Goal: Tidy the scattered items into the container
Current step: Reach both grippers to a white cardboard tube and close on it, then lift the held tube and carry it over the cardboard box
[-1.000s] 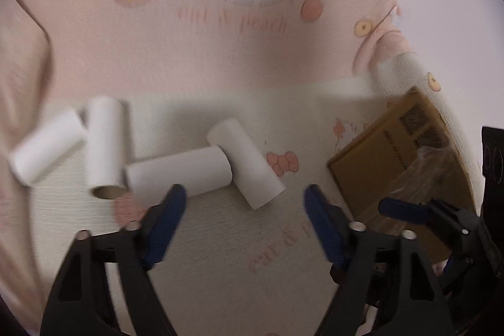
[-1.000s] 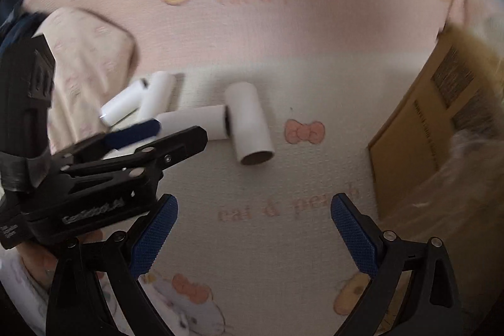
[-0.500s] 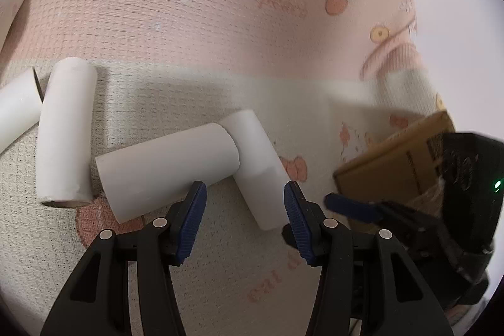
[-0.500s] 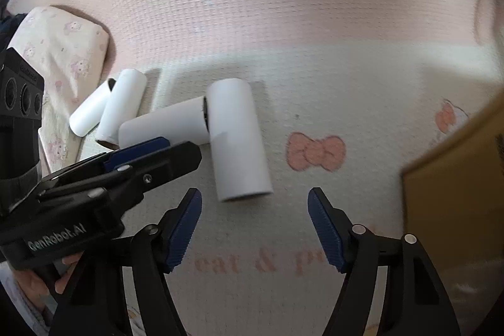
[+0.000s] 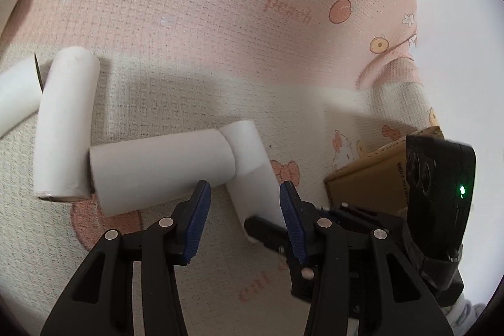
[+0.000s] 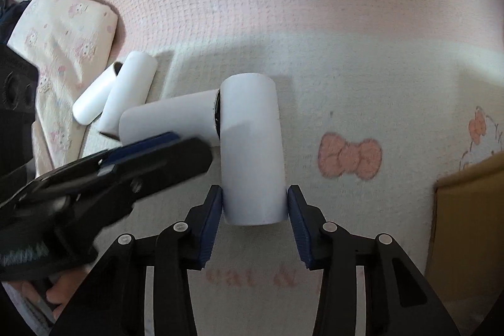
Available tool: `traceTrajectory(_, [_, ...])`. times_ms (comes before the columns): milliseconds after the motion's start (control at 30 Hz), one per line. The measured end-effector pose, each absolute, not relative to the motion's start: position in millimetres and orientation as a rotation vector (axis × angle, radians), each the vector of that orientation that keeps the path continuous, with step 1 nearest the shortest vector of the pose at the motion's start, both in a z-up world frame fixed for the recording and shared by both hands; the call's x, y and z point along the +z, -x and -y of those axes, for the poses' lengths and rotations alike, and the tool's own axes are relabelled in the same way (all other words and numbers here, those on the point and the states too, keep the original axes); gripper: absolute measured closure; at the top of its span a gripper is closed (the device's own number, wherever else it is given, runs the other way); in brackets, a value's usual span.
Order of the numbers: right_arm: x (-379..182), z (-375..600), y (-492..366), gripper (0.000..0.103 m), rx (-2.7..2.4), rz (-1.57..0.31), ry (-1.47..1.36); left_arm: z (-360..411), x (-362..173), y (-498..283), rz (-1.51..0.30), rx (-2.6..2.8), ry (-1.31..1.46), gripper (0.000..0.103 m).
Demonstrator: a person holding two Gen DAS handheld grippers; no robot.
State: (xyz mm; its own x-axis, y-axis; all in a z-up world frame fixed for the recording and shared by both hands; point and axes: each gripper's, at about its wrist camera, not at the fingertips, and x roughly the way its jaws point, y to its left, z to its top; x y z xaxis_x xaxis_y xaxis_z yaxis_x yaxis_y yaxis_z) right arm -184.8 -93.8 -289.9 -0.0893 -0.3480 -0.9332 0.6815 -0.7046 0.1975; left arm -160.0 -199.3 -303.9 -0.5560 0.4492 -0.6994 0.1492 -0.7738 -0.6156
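Tubes, white smooth cardboard cylinders, lie on a waffle-textured printed blanket (image 6: 346,59). Right gripper (image 6: 255,210) jaws closing around the nearest tube (image 6: 252,147), ribbed blue pads at both sides. Left gripper (image 5: 242,210) jaws closing, second tube (image 5: 157,172) just beyond them. Two more tubes (image 6: 126,96) farther left. Brown corrugated box (image 6: 469,229) right.

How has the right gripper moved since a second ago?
Yes. The right gripper came down toward the mat, now straddling the nearest tube, jaws closing.
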Motion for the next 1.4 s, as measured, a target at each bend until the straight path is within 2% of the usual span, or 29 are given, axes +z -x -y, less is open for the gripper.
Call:
traceTrajectory(333, [-286, 60, 138, 0.063, -1.873, -0.463, -1.546, 189, -306, 150, 0.959, 2.345, 1.422, 0.053])
traceTrajectory(600, [-286, 41, 129, 0.063, -1.852, -0.294, -1.64, 157, -306, 137, 0.85, 2.271, 1.482, 0.053])
traceTrajectory(767, [-292, 49, 131, 0.063, -1.84, -0.328, -1.64, 147, -313, 142, 0.822, 2.271, 1.526, 0.055])
traceTrajectory(900, [-300, 55, 133, 0.063, -1.836, -0.356, -1.639, 147, -322, 143, 0.855, 2.239, 1.564, 0.055])
traceTrajectory(1133, [-301, 54, 132, 0.063, -1.829, -0.295, -1.636, 149, -317, 138, 0.881, 2.276, 1.538, 0.058])
traceTrajectory(1400, [-257, 44, 104, 0.063, -1.839, -0.293, -1.51, 155, -273, 108, 0.973, 2.368, 1.447, 0.059])
